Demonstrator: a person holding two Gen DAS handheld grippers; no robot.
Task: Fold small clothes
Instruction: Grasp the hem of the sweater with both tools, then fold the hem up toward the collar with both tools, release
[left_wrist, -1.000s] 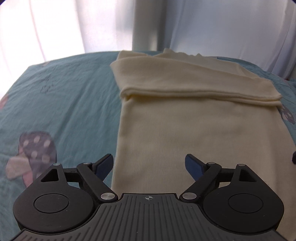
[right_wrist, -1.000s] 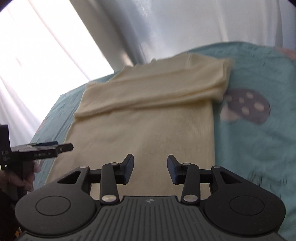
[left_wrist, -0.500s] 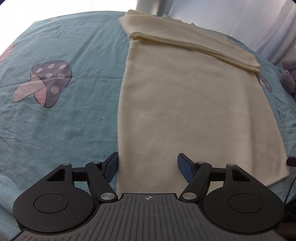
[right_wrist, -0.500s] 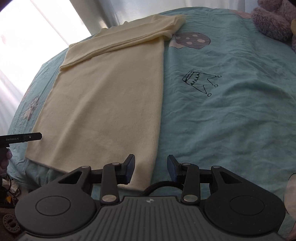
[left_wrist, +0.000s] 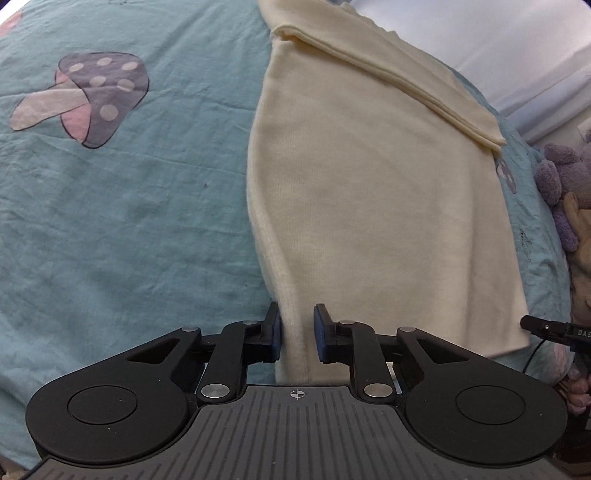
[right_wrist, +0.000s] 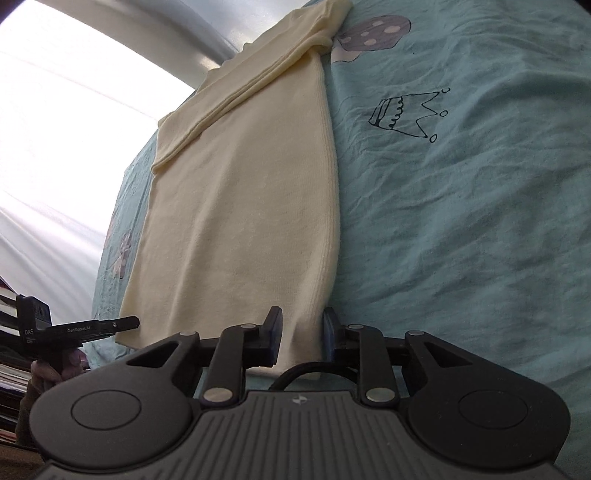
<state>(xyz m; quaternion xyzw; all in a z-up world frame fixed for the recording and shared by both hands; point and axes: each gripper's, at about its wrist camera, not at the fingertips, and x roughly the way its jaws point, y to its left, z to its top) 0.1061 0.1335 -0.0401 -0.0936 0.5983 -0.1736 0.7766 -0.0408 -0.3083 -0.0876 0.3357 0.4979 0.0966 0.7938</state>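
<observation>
While hem-gripping: left gripper (left_wrist: 297, 334) and right gripper (right_wrist: 301, 334) each nearly clenched on cream sweater (left_wrist: 369, 206) corners at the bedsheet (left_wrist: 129, 221) near edge.
Next: lift hem toward folded sleeves, evenly.

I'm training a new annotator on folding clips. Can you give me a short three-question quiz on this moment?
1. True or false: the far end of the cream garment is already folded over.
2. Which print lies on the bedsheet to the right of the garment in the right wrist view? A) star B) crown C) car
3. Fill in: the left gripper and right gripper each straddle a near ____ of the garment.

Key: 1 true; 2 B, the crown; 3 corner. Fabric sits between both pairs of fingers, but whether they pinch it yet is unclear.
</observation>
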